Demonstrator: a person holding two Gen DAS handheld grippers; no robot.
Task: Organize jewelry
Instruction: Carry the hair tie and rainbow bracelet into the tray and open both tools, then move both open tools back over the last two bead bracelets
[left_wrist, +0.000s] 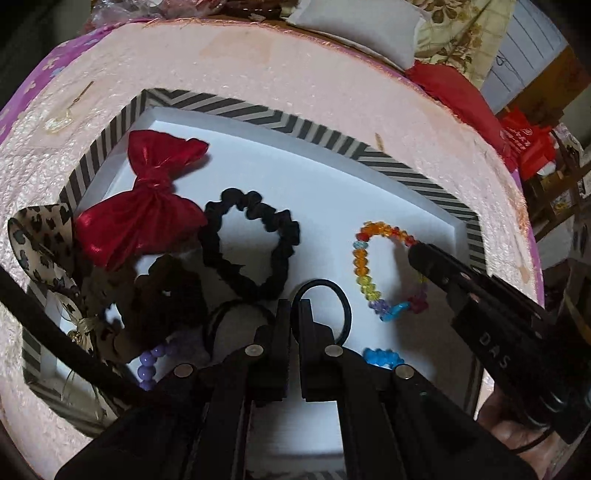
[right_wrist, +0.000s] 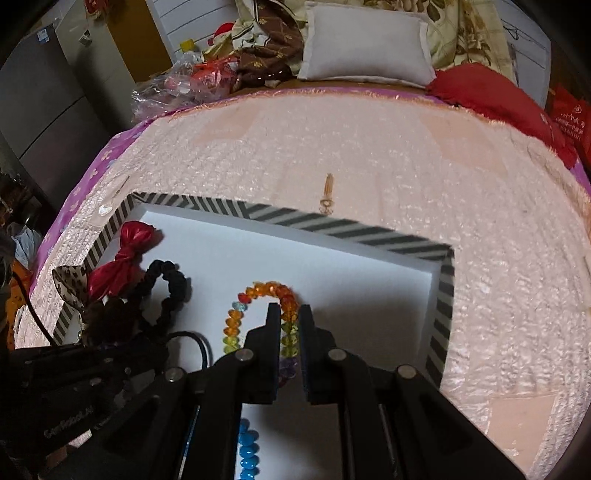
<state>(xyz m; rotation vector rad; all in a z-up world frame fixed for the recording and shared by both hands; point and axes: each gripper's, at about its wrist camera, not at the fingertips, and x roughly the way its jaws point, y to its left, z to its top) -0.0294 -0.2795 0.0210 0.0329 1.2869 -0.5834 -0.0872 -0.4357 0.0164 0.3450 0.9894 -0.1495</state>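
Observation:
A white tray with a striped rim (left_wrist: 236, 107) (right_wrist: 332, 225) lies on a pink bedspread. In it lie a red bow (left_wrist: 147, 199) (right_wrist: 125, 258), a black scrunchie (left_wrist: 251, 240) (right_wrist: 170, 291), a rainbow bead bracelet (left_wrist: 364, 266) (right_wrist: 236, 325), a blue bead bracelet (left_wrist: 380, 356) (right_wrist: 247, 454), a purple bead bracelet (left_wrist: 147, 369), a dark scrunchie (left_wrist: 173, 295) and a leopard bow (left_wrist: 40, 243). My left gripper (left_wrist: 294, 310) is shut on a thin black hair tie (left_wrist: 343, 306). My right gripper (right_wrist: 290, 314) (left_wrist: 417, 251) is shut on the rainbow bracelet's right side.
A gold earring (right_wrist: 327, 195) (left_wrist: 64, 114) lies on the bedspread beyond the tray. A white pillow (right_wrist: 365, 48), a red cloth (right_wrist: 491, 96) and plastic bags (right_wrist: 177, 81) lie at the far edge.

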